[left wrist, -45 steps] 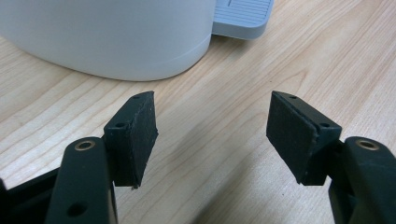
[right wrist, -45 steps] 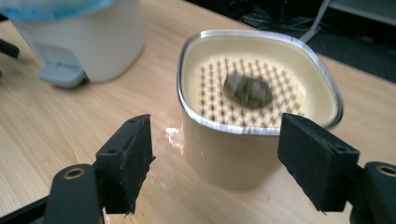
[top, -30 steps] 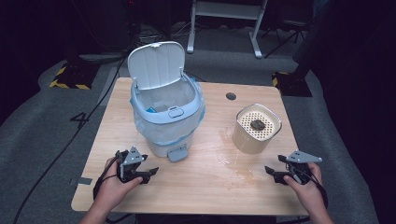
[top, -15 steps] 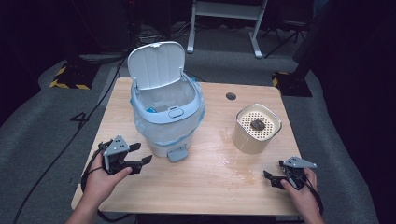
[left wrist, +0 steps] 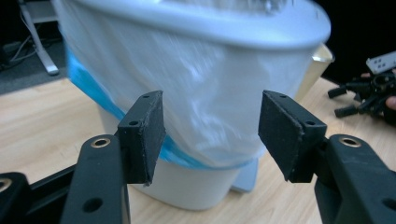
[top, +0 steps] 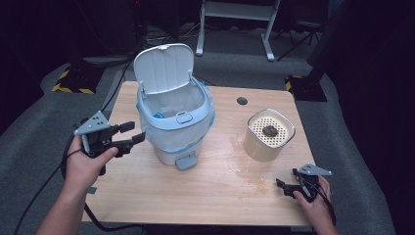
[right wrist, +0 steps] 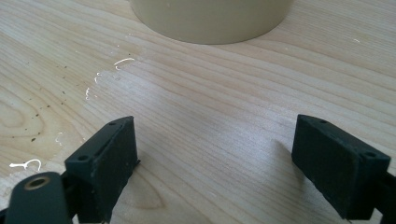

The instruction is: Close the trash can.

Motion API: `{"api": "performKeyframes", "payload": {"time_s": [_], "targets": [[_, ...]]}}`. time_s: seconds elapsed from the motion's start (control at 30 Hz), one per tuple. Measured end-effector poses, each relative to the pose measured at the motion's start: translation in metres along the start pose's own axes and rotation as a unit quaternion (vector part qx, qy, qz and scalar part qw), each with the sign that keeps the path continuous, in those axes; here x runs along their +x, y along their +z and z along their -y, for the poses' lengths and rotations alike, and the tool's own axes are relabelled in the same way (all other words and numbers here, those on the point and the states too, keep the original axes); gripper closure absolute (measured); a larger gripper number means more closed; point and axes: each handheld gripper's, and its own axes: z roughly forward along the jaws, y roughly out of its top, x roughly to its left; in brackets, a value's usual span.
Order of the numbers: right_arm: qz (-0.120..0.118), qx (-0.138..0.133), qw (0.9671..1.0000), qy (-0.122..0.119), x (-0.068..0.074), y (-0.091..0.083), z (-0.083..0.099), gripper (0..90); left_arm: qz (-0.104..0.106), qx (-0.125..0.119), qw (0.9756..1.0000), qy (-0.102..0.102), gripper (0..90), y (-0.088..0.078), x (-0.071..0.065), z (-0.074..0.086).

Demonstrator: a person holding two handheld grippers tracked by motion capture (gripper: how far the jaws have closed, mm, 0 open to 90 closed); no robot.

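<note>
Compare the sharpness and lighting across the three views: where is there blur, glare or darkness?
High view: table well lit, surroundings dark. Left gripper view: the bin is smeared by motion blur, its bag liner glaring white. Right gripper view: wood grain crisp, soft shadows beside the jaws, the beige container slightly soft.

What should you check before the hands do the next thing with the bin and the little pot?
1. Bin lid up: ok, it stands open.
2. Bag lines the bin: ok, it folds over the rim.
3. Left tool empty: ok, its jaws, which have just been closing a little, hold nothing; the bin is just ahead.
4. Right tool empty: ok, its jaws have just been opening over bare table.
5. Beige pot upright: ok, with a dark lump on its holed top.
6. What lies inside the bin: cannot tell.
</note>
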Motion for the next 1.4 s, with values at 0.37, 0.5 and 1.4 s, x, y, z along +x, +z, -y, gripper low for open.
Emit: {"api": "performKeyframes", "payload": {"time_s": [0.37,0.5,1.4], "targets": [[0.000,0.000,1.0000,0.000,0.000,0.000,0.000,14.2,-0.021,-0.034,0.9992,0.008,39.7,-0.019,0.014,-0.055],[0.000,0.000,1.0000,0.000,0.000,0.000,0.000,14.2,-0.035,-0.058,0.9977,0.002,40.0,-0.016,0.022,-0.070],[0.000,-0.001,1.0000,0.001,0.000,0.000,0.000,14.6,-0.013,-0.143,0.9895,-0.013,40.5,0.025,0.052,-0.132]]}}
